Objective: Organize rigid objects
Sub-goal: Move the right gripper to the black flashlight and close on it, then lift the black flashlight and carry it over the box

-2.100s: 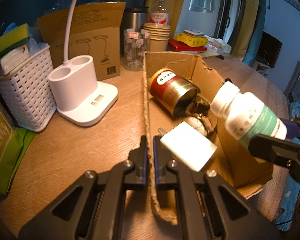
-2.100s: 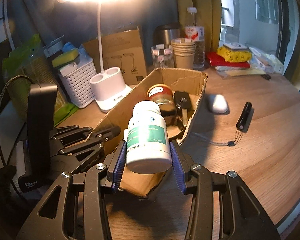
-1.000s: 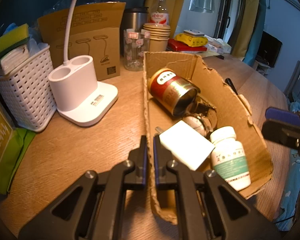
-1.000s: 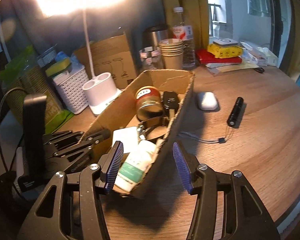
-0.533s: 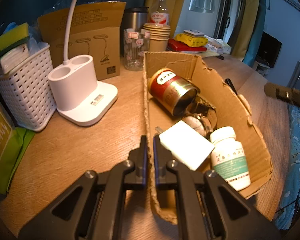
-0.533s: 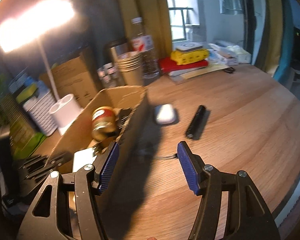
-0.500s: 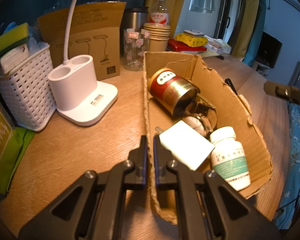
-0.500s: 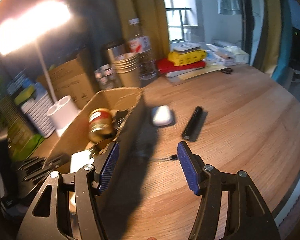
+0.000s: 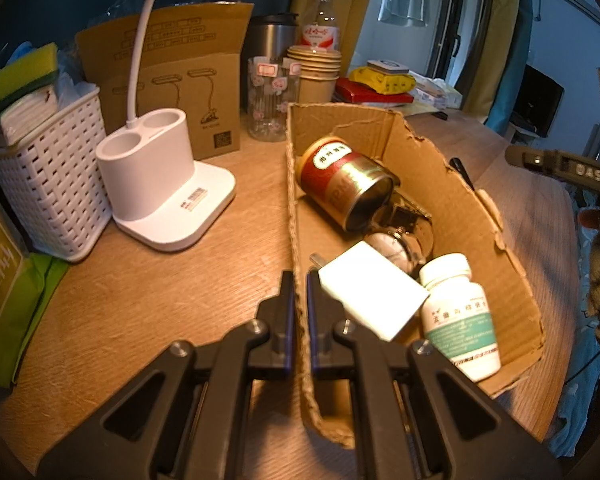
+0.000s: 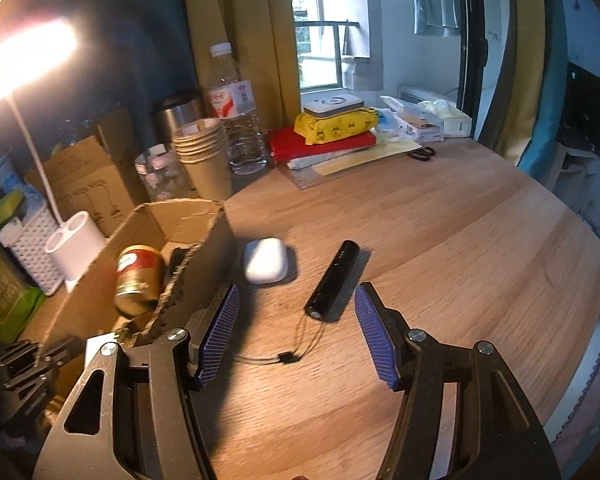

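My left gripper (image 9: 299, 294) is shut on the near left wall of the open cardboard box (image 9: 476, 216). Inside lie a red and gold can (image 9: 342, 182), a white charger block (image 9: 370, 294), a round metal piece (image 9: 392, 246) and a white pill bottle with a green label (image 9: 458, 316). My right gripper (image 10: 296, 330) is open and empty over the table, right of the box (image 10: 208, 252). Just beyond its fingers lie a black flashlight (image 10: 334, 280) with a cord and a white earbud case (image 10: 266, 260).
A white lamp base (image 9: 160, 184), a white basket (image 9: 48, 172), a brown carton (image 9: 176, 80), a glass jar (image 9: 270, 96), paper cups (image 10: 202, 156), a water bottle (image 10: 236, 112) and stacked books and packets (image 10: 332, 132) crowd the table's back. The table edge (image 10: 596, 312) curves at right.
My right gripper let the pill bottle go into the box, then swung right toward the flashlight and earbud case. The left gripper has not moved.
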`<state>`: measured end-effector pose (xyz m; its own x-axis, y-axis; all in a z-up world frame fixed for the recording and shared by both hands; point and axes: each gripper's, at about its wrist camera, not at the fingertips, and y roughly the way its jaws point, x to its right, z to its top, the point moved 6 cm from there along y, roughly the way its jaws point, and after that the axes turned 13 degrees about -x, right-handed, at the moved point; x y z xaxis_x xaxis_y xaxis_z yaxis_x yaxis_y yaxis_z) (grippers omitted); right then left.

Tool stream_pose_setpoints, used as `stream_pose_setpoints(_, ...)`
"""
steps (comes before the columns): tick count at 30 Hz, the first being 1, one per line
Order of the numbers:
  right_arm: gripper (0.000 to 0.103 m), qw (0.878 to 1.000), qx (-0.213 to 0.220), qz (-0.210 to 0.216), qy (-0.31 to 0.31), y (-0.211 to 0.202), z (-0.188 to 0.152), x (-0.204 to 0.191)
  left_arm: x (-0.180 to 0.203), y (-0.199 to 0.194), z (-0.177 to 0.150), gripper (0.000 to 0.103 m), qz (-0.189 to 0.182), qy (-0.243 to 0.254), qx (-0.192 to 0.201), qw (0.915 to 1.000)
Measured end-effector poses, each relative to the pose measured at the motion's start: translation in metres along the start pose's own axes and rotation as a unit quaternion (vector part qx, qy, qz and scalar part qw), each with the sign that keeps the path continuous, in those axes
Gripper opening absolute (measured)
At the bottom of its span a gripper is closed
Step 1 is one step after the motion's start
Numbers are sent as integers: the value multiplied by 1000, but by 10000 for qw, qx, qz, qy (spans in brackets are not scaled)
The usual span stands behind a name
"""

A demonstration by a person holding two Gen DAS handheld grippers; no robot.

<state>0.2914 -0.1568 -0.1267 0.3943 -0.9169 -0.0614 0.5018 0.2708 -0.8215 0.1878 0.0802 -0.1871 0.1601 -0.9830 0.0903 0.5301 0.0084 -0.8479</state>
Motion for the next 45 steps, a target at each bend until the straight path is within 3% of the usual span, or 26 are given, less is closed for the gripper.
stream_pose_setpoints(11,64,9995,-296,-119,80,49,11,18,1,0,0,5,-20,-10,2,10000)
stream_pose_setpoints(24,63,9984,-514,-222,38,75,15,23,0,0,0,5,-23,-12,1,10000)
stream_pose_setpoints(28,50,9978,-607,-249,-52,81,14,21,0,0,0,5,-29,-14,2,10000)
stream_pose_setpoints(33,49,9971,-710,-237,-134,91,12,17,0,0,0,5,-28,-11,2,10000)
stream_pose_setpoints(45,22,9968,-767,-167,-175,97,10,16,0,0,0,5,-32,-15,2,10000)
